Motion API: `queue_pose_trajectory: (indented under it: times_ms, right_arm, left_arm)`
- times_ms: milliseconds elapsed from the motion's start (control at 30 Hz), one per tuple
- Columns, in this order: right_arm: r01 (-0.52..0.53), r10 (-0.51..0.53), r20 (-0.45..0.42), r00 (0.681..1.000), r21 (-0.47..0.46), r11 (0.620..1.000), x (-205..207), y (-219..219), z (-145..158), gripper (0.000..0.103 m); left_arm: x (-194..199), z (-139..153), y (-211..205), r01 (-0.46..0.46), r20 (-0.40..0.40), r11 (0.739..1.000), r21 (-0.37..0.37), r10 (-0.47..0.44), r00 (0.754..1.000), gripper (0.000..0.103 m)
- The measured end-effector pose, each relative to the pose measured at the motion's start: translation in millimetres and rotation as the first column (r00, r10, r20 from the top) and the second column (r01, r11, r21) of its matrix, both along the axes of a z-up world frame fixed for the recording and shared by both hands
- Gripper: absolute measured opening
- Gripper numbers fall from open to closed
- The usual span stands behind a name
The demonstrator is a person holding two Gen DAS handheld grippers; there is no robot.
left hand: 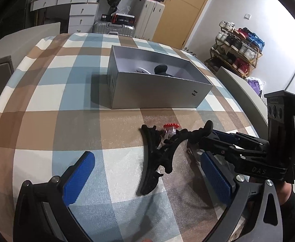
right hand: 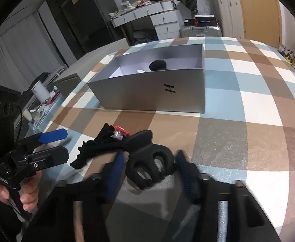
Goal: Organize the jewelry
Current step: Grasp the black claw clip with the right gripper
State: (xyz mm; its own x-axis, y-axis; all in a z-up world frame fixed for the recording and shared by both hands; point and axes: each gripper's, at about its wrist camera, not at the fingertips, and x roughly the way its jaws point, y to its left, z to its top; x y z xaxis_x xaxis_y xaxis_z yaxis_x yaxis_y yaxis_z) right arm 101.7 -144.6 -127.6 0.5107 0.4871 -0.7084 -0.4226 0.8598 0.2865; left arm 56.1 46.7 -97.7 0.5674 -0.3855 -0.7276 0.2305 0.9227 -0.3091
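The left hand-held gripper is wide open, and its two blue pads hold nothing. A big black hair claw lies on the checked tabletop right between those pads, not touching them. Just past the claw, farther from the left hand-held gripper, sits a small clear thing with a red top. Behind that stands an open gray box, and something dark and round sits inside it. The right hand-held gripper comes in from the right side of the left one. Its blue pads are apart, one on each side of the claw's looped handle end. The picture is blurry there, so I cannot tell if the pads touch the claw. A hand holds the left hand-held gripper by its handle.
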Motion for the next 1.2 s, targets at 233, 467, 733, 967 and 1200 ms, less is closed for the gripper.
queue_pose_trajectory:
  times_ms: [233,467,733,967,1200]
  right_arm:
    - [0.022,-0.023,0.029,0.999,0.033,0.999,-5.1,-9.1,5.6,0.047]
    - [0.047,-0.05,0.043,0.998,0.082,0.996,-11.3,-22.1,11.8,0.047]
    - [0.076,-0.081,0.046,0.996,0.106,0.992,-14.1,-34.8,14.1,0.047]
    - [0.091,-0.097,0.044,0.994,0.127,0.988,-12.7,-45.8,13.1,0.047]
    - [0.092,-0.099,0.037,0.994,0.153,0.984,-10.0,-51.7,11.2,0.047]
  left_arm:
    - [-0.8,-6.3,-0.4,0.005,-0.065,1.0,-0.011,-0.005,0.998,0.102]
    - [-2.6,0.5,-3.3,0.013,-0.059,1.0,0.024,-0.011,0.998,0.102]
    - [21.6,17.4,-16.3,0.026,-0.054,0.995,0.092,-0.021,0.998,0.102]
    - [41.9,18.6,-42.2,0.11,-0.057,0.986,0.124,-0.104,0.993,0.095]
    - [52.8,7.6,-52.2,0.176,-0.134,0.978,0.115,-0.16,0.978,0.054]
